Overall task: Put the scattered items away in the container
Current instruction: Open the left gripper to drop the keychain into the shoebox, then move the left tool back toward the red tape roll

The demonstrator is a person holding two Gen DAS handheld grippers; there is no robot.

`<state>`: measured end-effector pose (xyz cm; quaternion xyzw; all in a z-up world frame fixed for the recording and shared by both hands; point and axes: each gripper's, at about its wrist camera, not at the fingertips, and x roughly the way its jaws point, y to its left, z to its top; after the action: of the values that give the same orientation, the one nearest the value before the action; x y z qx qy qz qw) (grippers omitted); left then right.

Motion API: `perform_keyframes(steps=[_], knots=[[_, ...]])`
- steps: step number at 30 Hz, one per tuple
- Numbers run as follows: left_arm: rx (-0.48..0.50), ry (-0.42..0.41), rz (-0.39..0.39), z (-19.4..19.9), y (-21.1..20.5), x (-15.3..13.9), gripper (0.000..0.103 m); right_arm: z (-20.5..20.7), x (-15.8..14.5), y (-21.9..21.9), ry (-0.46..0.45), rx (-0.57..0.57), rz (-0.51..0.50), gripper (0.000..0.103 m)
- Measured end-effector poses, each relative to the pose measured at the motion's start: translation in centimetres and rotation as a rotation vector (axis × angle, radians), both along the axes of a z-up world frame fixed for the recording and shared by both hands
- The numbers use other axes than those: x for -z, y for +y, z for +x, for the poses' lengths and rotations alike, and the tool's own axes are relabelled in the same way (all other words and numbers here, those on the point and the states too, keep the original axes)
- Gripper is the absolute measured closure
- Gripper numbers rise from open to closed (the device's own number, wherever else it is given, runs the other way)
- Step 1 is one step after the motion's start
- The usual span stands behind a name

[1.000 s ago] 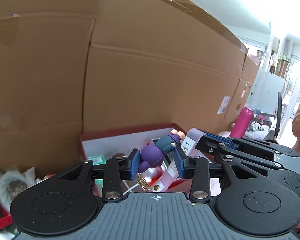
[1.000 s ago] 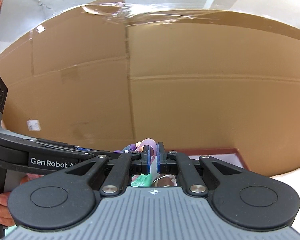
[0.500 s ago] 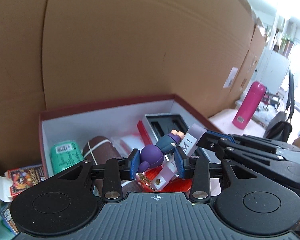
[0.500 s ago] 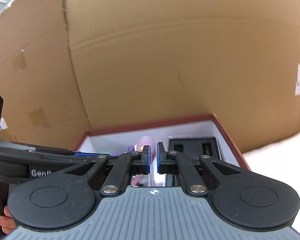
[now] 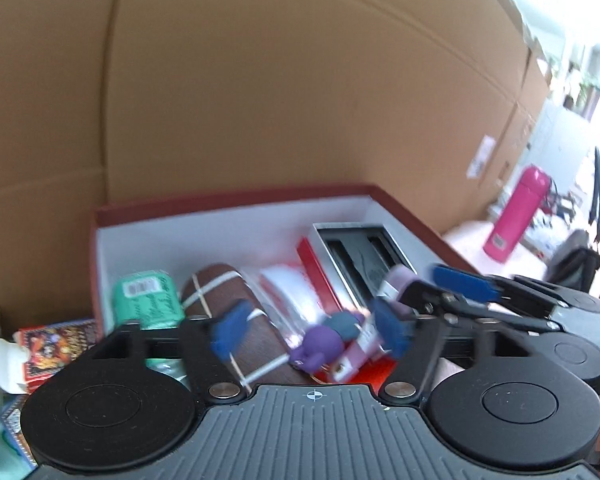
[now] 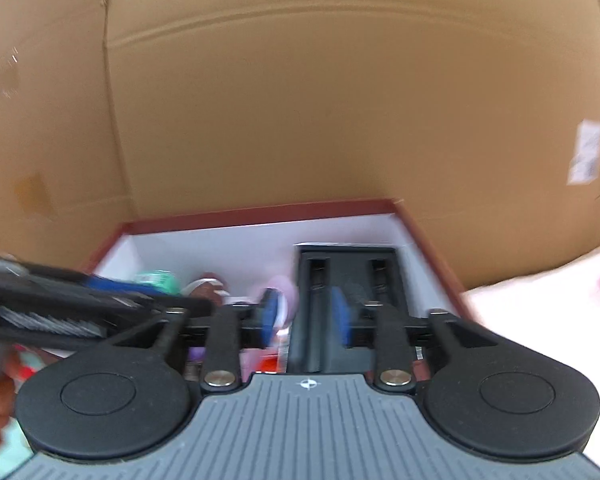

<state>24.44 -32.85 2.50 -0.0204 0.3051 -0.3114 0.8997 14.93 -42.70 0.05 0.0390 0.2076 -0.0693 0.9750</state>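
Note:
A red box with a white inside [image 5: 236, 220] [image 6: 420, 236] sits against a cardboard wall. My left gripper [image 5: 310, 330] is open over it, and a purple figure keychain on a pink card [image 5: 324, 344] lies loose between its jaws, among the box's contents. My right gripper [image 6: 306, 314] is open too, right beside the left one; the pink card top [image 6: 286, 292] shows by its left pad. The right gripper's fingers [image 5: 460, 284] reach in from the right in the left wrist view.
In the box lie a green can [image 5: 148, 300], a brown football [image 5: 228, 300], a plastic bag [image 5: 288, 292] and a black tray [image 6: 348, 280]. A card pack [image 5: 56, 340] lies left of the box. A pink bottle [image 5: 516, 216] stands at far right.
Both grippers have opened and tilted down over the box. The purple keychain and its pink card have left both grips and dropped into the box.

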Motion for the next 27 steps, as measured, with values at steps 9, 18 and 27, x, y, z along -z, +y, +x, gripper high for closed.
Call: perform_keyframes(steps=[9, 18, 27], knots=[[-0.013, -0.05, -0.03, -2.1, 1.4, -0.9, 0.006, -2.3, -0.7, 1.3, -0.021, 0.06, -0.212, 0.018], [-0.016, -0.072, -0.026, -3.6, 2.0, -1.8, 0.006, -2.6, -1.3, 1.0, 0.072, 0.009, -0.277, 0.014], [-0.027, -0.067, -0.011, -4.6, 2.1, -1.8, 0.006, -5.4, -1.0, 0.8, 0.053, 0.038, -0.325, 0.01]])
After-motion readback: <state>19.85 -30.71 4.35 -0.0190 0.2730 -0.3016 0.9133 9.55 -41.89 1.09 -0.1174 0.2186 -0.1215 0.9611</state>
